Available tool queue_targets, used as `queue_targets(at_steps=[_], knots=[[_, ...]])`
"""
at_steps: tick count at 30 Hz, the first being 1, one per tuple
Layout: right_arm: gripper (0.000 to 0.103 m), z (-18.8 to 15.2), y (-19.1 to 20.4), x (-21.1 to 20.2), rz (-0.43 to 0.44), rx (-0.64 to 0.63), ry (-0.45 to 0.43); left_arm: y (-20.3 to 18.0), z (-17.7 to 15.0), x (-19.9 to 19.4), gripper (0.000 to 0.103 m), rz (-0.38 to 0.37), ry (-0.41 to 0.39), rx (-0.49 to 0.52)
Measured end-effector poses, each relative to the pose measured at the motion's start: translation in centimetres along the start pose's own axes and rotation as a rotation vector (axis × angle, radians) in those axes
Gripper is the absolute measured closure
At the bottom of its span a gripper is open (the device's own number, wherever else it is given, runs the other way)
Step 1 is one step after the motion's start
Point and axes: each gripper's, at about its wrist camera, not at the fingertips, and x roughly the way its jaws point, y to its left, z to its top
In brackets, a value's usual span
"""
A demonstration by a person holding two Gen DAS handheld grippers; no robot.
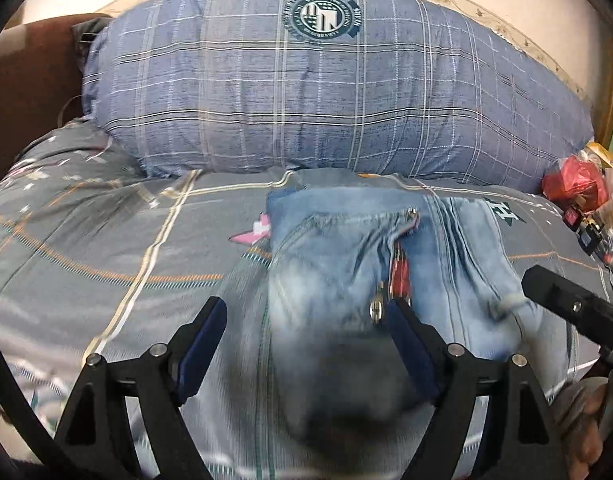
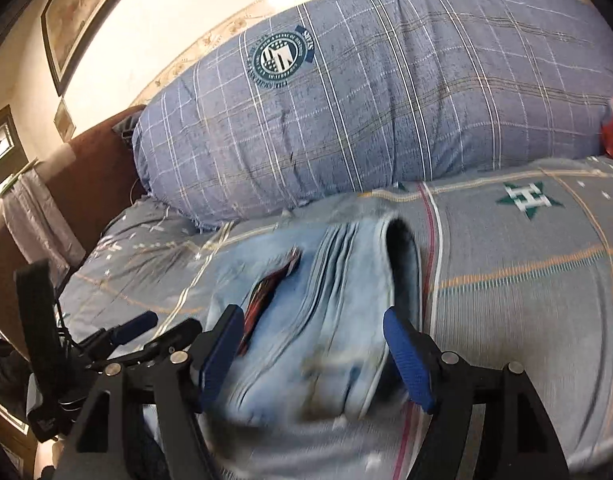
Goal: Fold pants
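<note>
Bedding fills both views: a grey patterned bedspread [image 1: 106, 240], with a big blue plaid pillow [image 1: 306, 92] lying across its far end against a cream wall. Using that pillow as my landmark, the pants [image 1: 346, 248], pale blue denim, lie folded into a compact bundle just in front of its lower edge, near the middle. To the left of the pillow a brown headboard [image 1: 30, 80] closes that side. Off the pillow's right end sits a clutter of red and clear packaging [image 1: 578, 188]. In front of the pillow, to either side of the jeans, the bedspread lies flat and open.

The denim looks faded and creased, with stacked fold lines along one side, a metal button [image 1: 412, 211], and a red tag [image 1: 400, 272] showing at the open fly.

My left gripper [image 1: 306, 316] is spread wide, gripping nothing, its blue pads apart above the bundle. My right gripper [image 2: 312, 320] is likewise wide, clamping nothing, with the folded edge lying between its fingers.
</note>
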Motion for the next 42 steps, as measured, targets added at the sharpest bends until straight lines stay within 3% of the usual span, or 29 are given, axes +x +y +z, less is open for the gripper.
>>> queue_targets(at_steps=[7,12,15,18,33,42], knots=[[0.027,-1.4,1.1,-2.2,-0.030,0.011,0.024,0.5,-1.6,-3.5,0.020,0.037,-0.006,-0.014],[0.027,-1.4,2.2,-3.4,-0.040,-0.005,0.019,1.8,-1.6,-5.8,0.020,0.064,-0.048,-0.086],[0.027,-1.4,3.0,-3.8,-0.037,-0.015,0.015,1.8,-1.4,-5.8,0.021,0.114,-0.006,-0.077],[0.027,-1.4,3.6,-4.0,-0.035,-0.027,0.016,1.5,-1.7,-5.7,0.020,0.105,0.027,-0.048],[0.027,-1.8,4.3,-3.5,-0.049,-0.048,0.039,0.3,-2.2,-6.3,0.020,0.170,0.007,0.006],[0.027,-1.9,3.9,-3.3,-0.051,-0.042,0.045,0.3,-2.1,-6.1,0.020,0.175,0.012,-0.013]])
